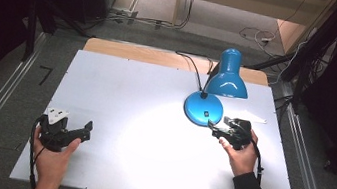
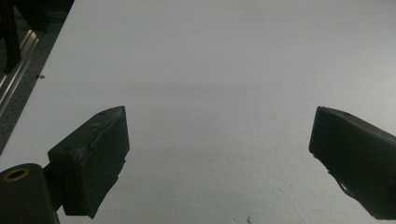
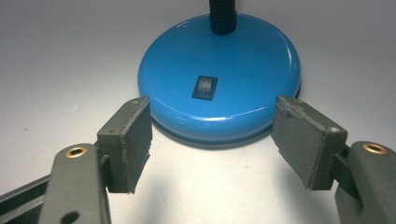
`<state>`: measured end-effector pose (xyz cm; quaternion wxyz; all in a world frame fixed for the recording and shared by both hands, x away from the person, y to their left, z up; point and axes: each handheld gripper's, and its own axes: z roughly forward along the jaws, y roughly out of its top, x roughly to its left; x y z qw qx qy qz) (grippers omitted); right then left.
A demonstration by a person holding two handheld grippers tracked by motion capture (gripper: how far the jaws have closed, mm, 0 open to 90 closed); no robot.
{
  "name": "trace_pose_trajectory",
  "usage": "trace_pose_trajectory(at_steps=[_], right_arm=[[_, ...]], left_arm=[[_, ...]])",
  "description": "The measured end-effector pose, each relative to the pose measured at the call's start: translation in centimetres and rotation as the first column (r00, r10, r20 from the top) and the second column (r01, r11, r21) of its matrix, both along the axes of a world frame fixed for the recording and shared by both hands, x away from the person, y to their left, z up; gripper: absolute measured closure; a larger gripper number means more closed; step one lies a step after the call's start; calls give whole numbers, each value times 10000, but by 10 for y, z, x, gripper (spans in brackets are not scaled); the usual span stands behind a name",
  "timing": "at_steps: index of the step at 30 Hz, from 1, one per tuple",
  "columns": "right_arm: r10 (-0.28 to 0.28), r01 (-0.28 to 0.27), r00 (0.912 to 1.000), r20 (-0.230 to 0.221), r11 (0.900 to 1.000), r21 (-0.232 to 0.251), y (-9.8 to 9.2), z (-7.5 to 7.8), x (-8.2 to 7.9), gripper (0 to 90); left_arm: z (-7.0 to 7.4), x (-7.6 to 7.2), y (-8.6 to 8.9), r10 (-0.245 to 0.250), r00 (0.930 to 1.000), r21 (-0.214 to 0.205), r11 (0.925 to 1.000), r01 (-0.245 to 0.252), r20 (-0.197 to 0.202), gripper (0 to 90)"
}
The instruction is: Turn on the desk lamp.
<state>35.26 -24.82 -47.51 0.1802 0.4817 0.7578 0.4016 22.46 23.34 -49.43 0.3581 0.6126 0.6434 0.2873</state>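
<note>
- The lamp (image 1: 218, 89) stands on the far right part of the table (image 1: 142, 121), with its round blue base (image 3: 219, 77) flat on the white top.
- A small black rocker switch (image 3: 205, 87) sits on the near side of the base, facing the right gripper.
- A black ribbed neck (image 3: 221, 16) rises from the back of the base; in the high view it bends over to the blue shade (image 1: 228, 74), which hangs just beyond the base and points down at the table.
- A black cord (image 1: 193, 65) runs from the lamp toward the far edge of the table.
- The right gripper (image 3: 212, 133) is low, just in front of the base, pointing at it. Its jaws are spread wide, one toward each side of the base's near rim, with nothing pinched between them; the pads are not pressing on the base.
- The right hand (image 1: 241, 153) holds that gripper from the near right side.
- The left gripper (image 2: 219, 149) is well apart from the lamp, at the near left of the table. Its jaws are spread wide over bare white surface, holding nothing.
- The left hand (image 1: 52, 155) grips it near the table's front edge.
</note>
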Motion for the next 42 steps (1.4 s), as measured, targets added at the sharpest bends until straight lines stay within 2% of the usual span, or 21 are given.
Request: trace_pose_trajectory(at_steps=[9, 18, 25, 42], right_arm=[[-20, 20, 9999, -98, 10000, -80, -12, 0, -14, 278], [-153, 152, 9999, -7, 9998, -100, -29, 2, -30, 284], [-347, 347, 9994, -17, 9994, -63, -46, 2, -40, 284], [-889, 884, 9960, -123, 9955, -345, -77, -3, -62, 282]], left_arm=[[0, 0, 0, -5, 10000, -31, 10000, 5, -11, 60], [1, -1, 0, -7, 10000, -30, 10000, 7, 8, 60], [0, 0, -1, -22, 10000, -16, 10000, 22, -1, 60], [0, -1, 2, 128, 9999, -52, 9999, -128, 18, 60]])
